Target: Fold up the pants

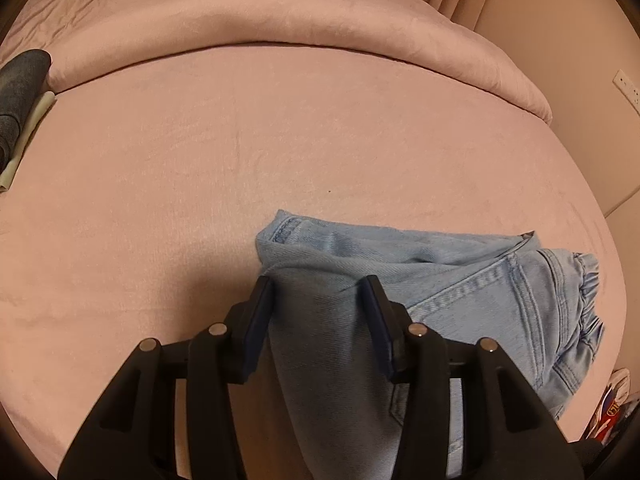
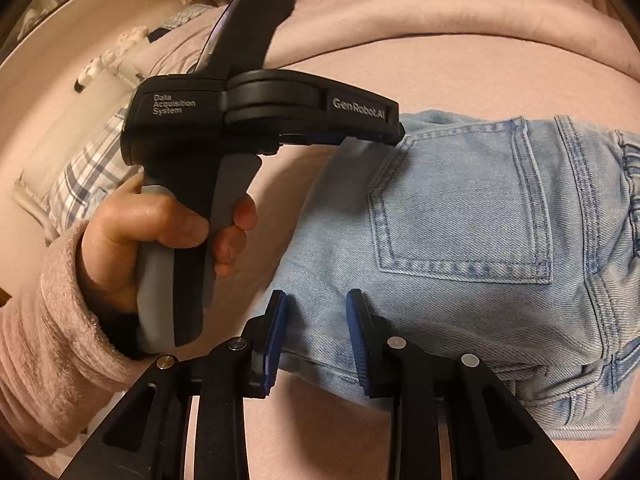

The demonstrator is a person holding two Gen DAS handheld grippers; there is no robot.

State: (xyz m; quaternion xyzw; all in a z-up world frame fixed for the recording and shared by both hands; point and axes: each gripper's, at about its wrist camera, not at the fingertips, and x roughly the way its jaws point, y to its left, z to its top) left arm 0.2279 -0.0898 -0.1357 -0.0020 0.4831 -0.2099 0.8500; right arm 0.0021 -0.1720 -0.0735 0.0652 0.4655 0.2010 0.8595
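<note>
In the lower half of the left wrist view, the left gripper (image 1: 318, 292) clamps a raised fold of the light blue denim pants (image 1: 440, 276) between its blue-padded fingers (image 1: 260, 320); the cloth fills the gap between the pads. The rest of the pants lies bunched on the pink bed sheet (image 1: 200, 152), at lower right of the frame, gathered waistband toward the right edge. A rolled pink duvet (image 1: 280, 24) crosses the top; a dark folded garment (image 1: 20, 92) sits at the left edge.

In the right wrist view, the right gripper (image 2: 316, 304) stands over the pants' near edge, its jaws partly apart with denim between them; whether the pads press it cannot be told. A hand (image 2: 160, 232) in a fuzzy pink sleeve (image 2: 48, 340) holds the other gripper's handle at centre left.
</note>
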